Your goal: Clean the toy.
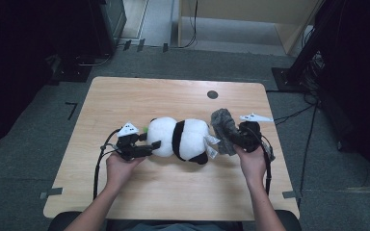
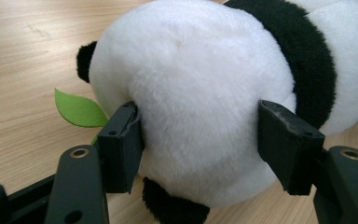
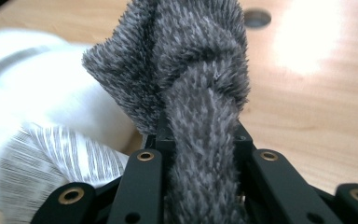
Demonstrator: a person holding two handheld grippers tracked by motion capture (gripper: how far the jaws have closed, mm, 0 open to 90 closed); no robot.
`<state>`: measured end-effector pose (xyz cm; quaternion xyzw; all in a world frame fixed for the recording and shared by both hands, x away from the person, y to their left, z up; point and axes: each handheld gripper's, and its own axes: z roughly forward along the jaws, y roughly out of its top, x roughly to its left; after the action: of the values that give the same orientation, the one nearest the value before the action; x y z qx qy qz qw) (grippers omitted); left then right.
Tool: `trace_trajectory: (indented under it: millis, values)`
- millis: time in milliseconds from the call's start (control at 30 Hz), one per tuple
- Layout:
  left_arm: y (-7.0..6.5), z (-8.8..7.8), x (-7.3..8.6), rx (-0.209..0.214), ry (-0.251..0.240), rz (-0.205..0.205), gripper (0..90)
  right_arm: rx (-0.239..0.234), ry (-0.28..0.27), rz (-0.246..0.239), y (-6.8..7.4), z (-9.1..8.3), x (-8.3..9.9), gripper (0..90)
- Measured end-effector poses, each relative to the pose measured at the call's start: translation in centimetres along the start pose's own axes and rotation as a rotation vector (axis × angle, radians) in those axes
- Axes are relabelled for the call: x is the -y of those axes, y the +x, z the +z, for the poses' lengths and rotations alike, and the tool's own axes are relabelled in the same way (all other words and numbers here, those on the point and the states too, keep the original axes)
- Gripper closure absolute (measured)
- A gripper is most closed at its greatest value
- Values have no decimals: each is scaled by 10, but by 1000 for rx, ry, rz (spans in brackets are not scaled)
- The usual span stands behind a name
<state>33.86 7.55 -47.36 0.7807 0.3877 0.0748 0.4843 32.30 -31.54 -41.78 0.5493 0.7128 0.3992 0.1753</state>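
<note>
Grey fuzzy cloth (image 3: pixel 200 116) is pinched between the pressed-together jaws of the right gripper (image 3: pixel 200 140), lifted near the tabletop's (image 1: pixel 139 91) right edge. Just left of it, the plush panda (image 1: pixel 180 138) lies midway across the tabletop, its white head squeezed between the left gripper's (image 2: pixel 198 135) pads.

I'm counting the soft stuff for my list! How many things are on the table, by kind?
Plush panda: 1
Fuzzy grey cloth: 1
Total: 2
</note>
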Motion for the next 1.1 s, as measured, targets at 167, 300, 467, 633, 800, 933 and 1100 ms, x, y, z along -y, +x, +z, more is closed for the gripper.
trace_trajectory:
  millis: [167, 300, 467, 633, 800, 933, 1100]
  values:
    - [1, 0, 1, 8, -2, -3, 341, -23, -42, -29, 11, -17, -12, 742]
    - [2, 1, 1, 9, -2, -3, 327, -71, -46, -50, 24, -17, -15, 741]
    - [4, 1, 2, 29, -2, -5, 302, -109, 3, -67, 36, 1, -10, 741]
    - [6, 5, 4, 38, -7, -14, 203, -106, 21, -70, 38, 15, -2, 739]
    - [6, 8, 4, 46, -15, -14, 163, -103, 41, -39, 28, 20, 5, 739]
    - [6, 10, 5, 54, -4, -10, 155, -104, 55, -6, 23, 27, 12, 740]
    - [5, 11, 5, 54, -5, -2, 155, -95, 89, 15, 17, 37, 20, 742]
